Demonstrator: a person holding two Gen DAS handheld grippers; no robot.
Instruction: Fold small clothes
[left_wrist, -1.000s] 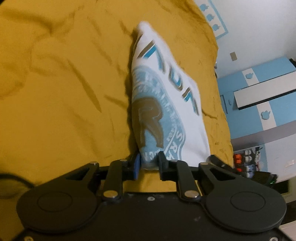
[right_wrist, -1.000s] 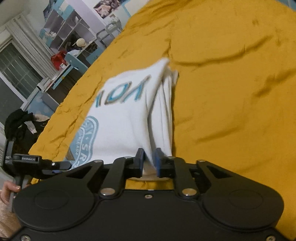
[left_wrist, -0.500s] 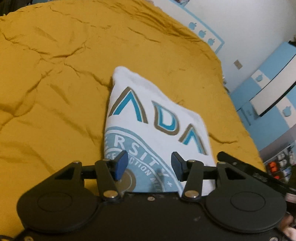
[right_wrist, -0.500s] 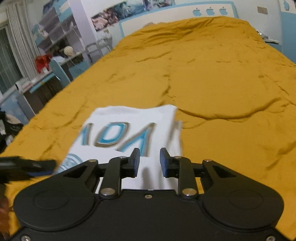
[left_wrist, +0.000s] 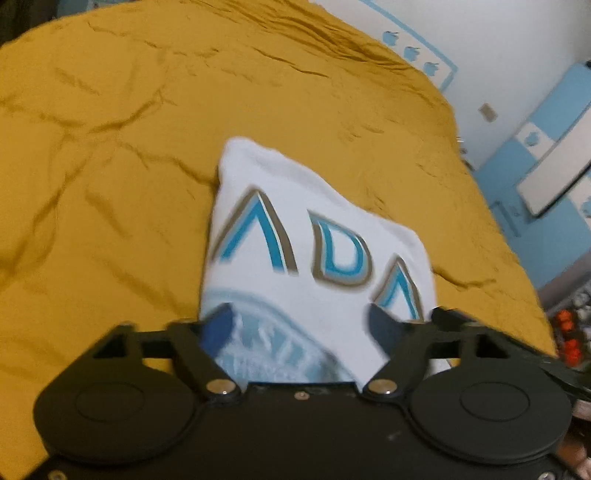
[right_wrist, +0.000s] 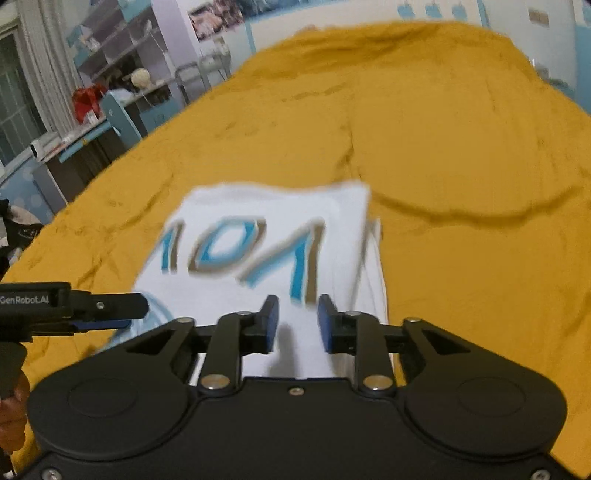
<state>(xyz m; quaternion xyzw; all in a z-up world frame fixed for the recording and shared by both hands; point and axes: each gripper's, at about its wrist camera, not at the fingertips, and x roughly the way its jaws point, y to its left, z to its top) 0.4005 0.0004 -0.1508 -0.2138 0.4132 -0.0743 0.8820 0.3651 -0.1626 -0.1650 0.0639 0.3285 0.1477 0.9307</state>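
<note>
A folded white T-shirt (left_wrist: 314, 236) with blue and tan letters lies flat on the mustard bedspread (left_wrist: 110, 184). My left gripper (left_wrist: 301, 325) hovers over the shirt's near edge, its jaws opening wide and pressing on nothing. In the right wrist view the same T-shirt (right_wrist: 258, 229) lies ahead, and my right gripper (right_wrist: 295, 321) stands over its near edge with jaws opening and a clear gap between the blue pads. The left gripper (right_wrist: 110, 314) shows at the left edge of that view.
The bedspread (right_wrist: 461, 184) stretches far ahead and to both sides. Blue and white cupboards (left_wrist: 546, 166) stand past the bed's right edge. Shelves and a desk (right_wrist: 92, 110) with clutter stand at the left of the bed. A hand (right_wrist: 13, 398) holds the left tool.
Both grippers let go of the shirt, which dropped flat onto the bed. Both pairs of jaws widened, the left far more, and both tools drew back a little.
</note>
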